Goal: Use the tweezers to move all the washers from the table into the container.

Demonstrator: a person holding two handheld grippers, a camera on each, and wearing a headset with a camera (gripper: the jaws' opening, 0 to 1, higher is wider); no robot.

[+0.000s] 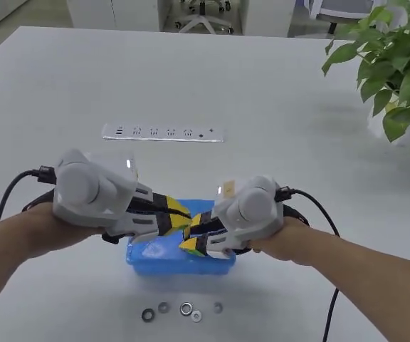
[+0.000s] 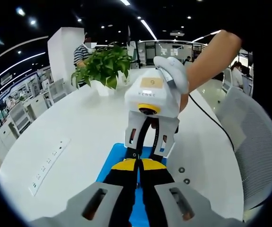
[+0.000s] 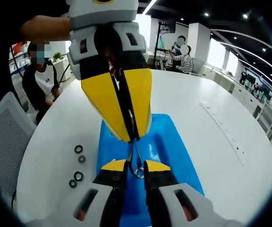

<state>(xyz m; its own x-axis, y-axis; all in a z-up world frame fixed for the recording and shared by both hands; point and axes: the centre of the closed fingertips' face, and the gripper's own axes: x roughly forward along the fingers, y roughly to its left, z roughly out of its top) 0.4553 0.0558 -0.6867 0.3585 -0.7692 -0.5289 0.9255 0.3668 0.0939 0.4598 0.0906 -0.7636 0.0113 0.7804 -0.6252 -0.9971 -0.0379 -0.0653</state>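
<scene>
Over the blue container (image 3: 174, 151), a washer (image 3: 139, 173) is carried in tweezers (image 3: 132, 152) clamped by left claw (image 3: 129, 137) and right claw (image 3: 136, 165); release seems due.

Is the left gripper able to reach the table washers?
Likely not at once: the left gripper hangs over the container, facing the right gripper, tweezers between them. The washers lie uncovered.

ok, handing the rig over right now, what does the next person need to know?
Left gripper: shut on the tweezers, over the blue container.
Right gripper: jaws close beside the tweezer tips; can't tell whether they grip.
One washer sits at the tweezer tips above the container, not yet dropped.
At least four washers lie on the table beside the container.
Left to do: drop this one in, then fetch the rest.
</scene>
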